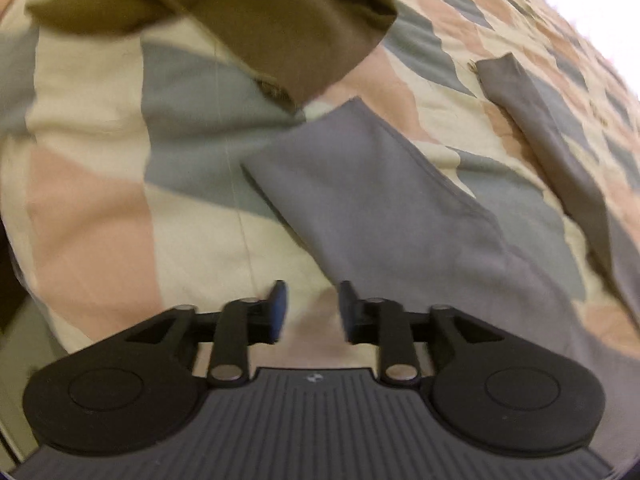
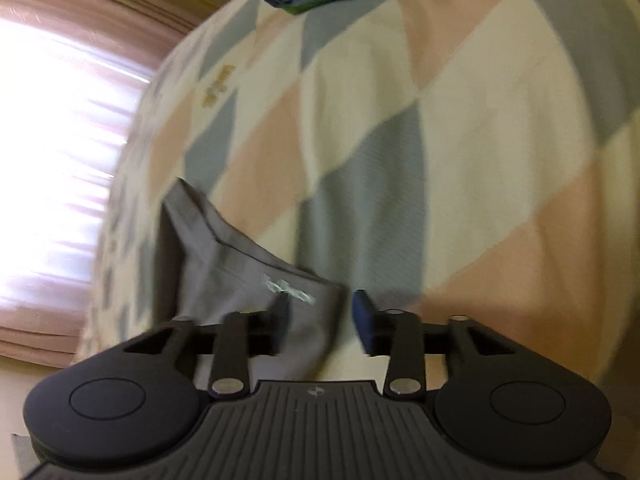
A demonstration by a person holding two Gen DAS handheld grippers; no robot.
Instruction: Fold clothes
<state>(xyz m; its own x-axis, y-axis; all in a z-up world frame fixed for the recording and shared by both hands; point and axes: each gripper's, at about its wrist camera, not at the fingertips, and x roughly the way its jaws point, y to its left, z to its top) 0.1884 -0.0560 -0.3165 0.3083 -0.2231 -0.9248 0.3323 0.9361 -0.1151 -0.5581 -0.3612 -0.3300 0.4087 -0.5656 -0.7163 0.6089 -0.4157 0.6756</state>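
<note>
Both my tools, left tool and right tool, hang released, empty. The grey garment lies mid-frame on the bed; closing carelessly could pinch the quilt too.

soft daylight throughout — the bright curtained window blows out to white glare, the pastel diamond-patterned bedspread smeared by motion blur, fisheye bending every edge — corners fall black
</note>
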